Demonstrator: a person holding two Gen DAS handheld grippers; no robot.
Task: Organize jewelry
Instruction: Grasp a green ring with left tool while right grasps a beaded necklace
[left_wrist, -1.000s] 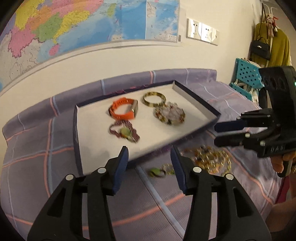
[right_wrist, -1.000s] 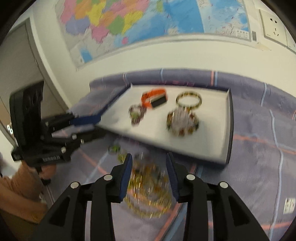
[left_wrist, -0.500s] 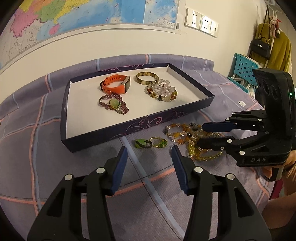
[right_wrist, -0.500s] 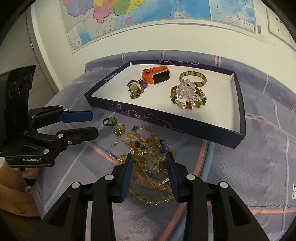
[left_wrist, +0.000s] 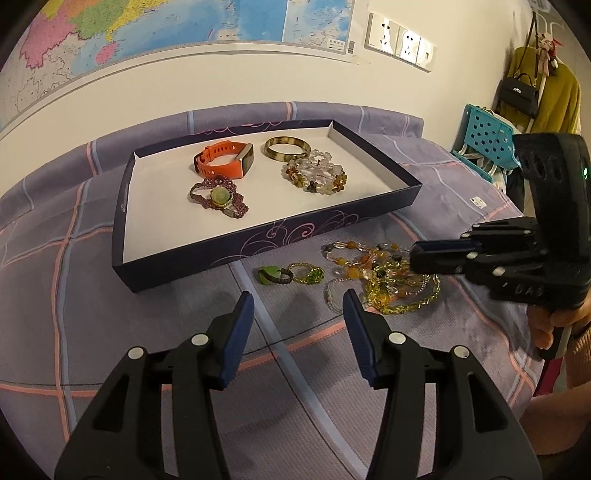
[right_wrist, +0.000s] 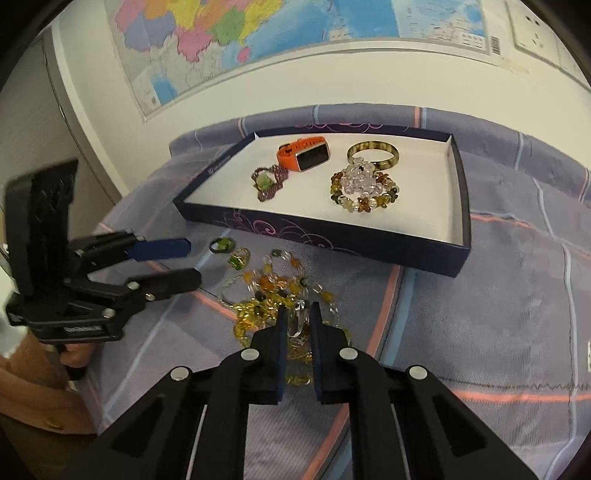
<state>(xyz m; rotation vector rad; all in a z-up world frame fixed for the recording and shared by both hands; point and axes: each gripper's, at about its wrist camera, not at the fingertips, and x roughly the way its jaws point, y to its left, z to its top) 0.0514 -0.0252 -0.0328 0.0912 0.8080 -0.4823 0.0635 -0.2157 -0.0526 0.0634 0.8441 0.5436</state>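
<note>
Pick-up step in hand: right gripper (right_wrist: 295, 325) is clamped on a clear bead strand in the tangled pile (right_wrist: 280, 295) lying on the bedspread (right_wrist: 498, 314) before the tray (right_wrist: 369, 247). Left gripper (left_wrist: 298, 314) hangs half open, empty, near the rings (left_wrist: 291, 275). Next move, by judgement: lift slowly so the strand frees itself, then carry to the tray.

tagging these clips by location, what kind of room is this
Most likely a bedroom in a home. The jewelry tray sits on a purple plaid bedspread, a mustard-yellow coat and black handbag hang in the corner, and a large colourful wall map covers the wall above white wall sockets.
</note>
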